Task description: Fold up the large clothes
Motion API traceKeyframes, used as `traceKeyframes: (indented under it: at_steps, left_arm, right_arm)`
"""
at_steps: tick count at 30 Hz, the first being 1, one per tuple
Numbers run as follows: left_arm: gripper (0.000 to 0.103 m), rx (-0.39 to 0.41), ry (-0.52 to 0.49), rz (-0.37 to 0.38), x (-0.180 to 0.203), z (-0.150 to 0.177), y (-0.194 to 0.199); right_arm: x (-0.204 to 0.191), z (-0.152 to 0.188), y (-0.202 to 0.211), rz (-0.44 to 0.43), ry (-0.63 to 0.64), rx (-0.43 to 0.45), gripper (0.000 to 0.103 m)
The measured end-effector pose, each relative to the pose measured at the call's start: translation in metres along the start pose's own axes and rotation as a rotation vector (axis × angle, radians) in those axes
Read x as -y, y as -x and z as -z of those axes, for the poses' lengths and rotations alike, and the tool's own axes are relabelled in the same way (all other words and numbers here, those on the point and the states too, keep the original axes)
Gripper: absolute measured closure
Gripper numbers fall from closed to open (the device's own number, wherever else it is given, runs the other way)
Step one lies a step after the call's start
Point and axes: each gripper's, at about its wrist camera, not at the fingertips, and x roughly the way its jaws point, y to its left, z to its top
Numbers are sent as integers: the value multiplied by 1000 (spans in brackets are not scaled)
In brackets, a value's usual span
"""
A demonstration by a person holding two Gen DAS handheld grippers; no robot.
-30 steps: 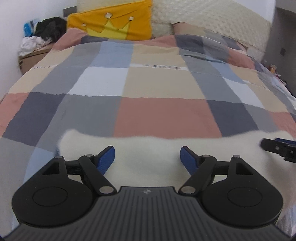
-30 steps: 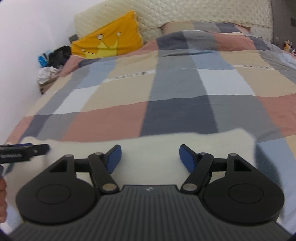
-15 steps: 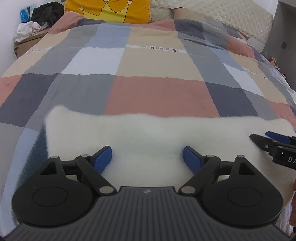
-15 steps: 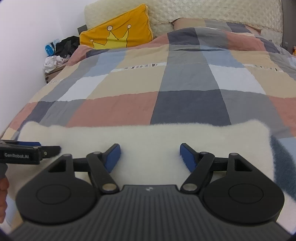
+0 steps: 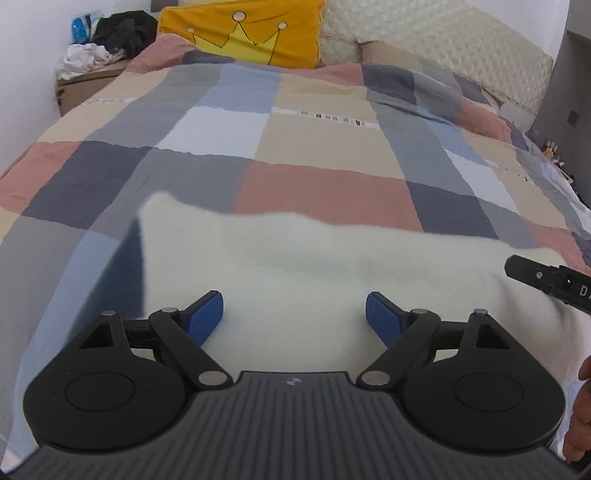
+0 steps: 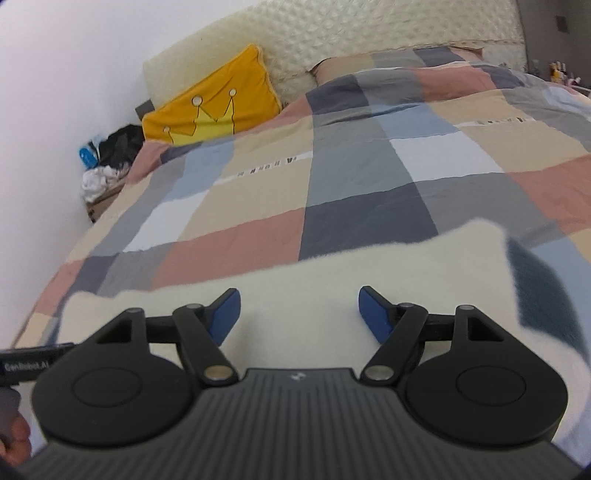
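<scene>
Since the earlier frame both my grippers have shifted sideways over the cream fleece garment [image 5: 332, 266], lying across the near patchwork bedspread [image 5: 325, 192]. Left gripper [image 5: 294, 314] and right gripper [image 6: 299, 308] stand wide, holding nothing. Between folds, I judge; next needs an edge pinched.

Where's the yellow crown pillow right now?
The yellow crown pillow sits at the head of the bed, upper left in both views, against the cream headboard and behind the checked duvet.

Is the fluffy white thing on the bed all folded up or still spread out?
Spread out. The white fleece garment lies as one wide flat strip across the checked duvet. Whether it is doubled over underneath, cannot tell.
</scene>
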Motion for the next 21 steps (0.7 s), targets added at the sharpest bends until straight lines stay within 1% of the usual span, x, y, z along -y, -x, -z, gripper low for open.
traceKeyframes:
  at_steps: [3,6,9,11,14,15,16,19,20,21]
  left_arm:
    - [15,4,31,15,0,6,15]
    - [15,12,61,42,-1,17,32]
    - [15,6,119,79,-6,31,44]
    - [12,-1,166,105,-11,43,52]
    - [11,-34,206,131,-19,58,56]
    - [11,-48,221,139,-21,62,57]
    - [11,-59,235,148,-23,65,57]
    - [11,-109,316,187,-33,73,55]
    - [11,-128,346,209,-36,75,53]
    - [11,-144,369,225,-40,76,50]
  right_arm:
    - [1,3,17,-17,-49,17,30]
    - [3,10,32,-69,-139,11,29]
    - [7,22,44,-137,-246,-16,27]
    - [9,32,49,-174,-315,-43,27]
    - [12,46,51,-228,-424,-87,26]
    - [13,51,52,-227,-456,-95,22]
    - [13,55,51,-227,-476,-101,19]
    - [11,61,47,-237,-514,-134,16]
    - [12,63,45,-246,-533,-145,8]
    - [13,66,42,-265,-566,-162,3]
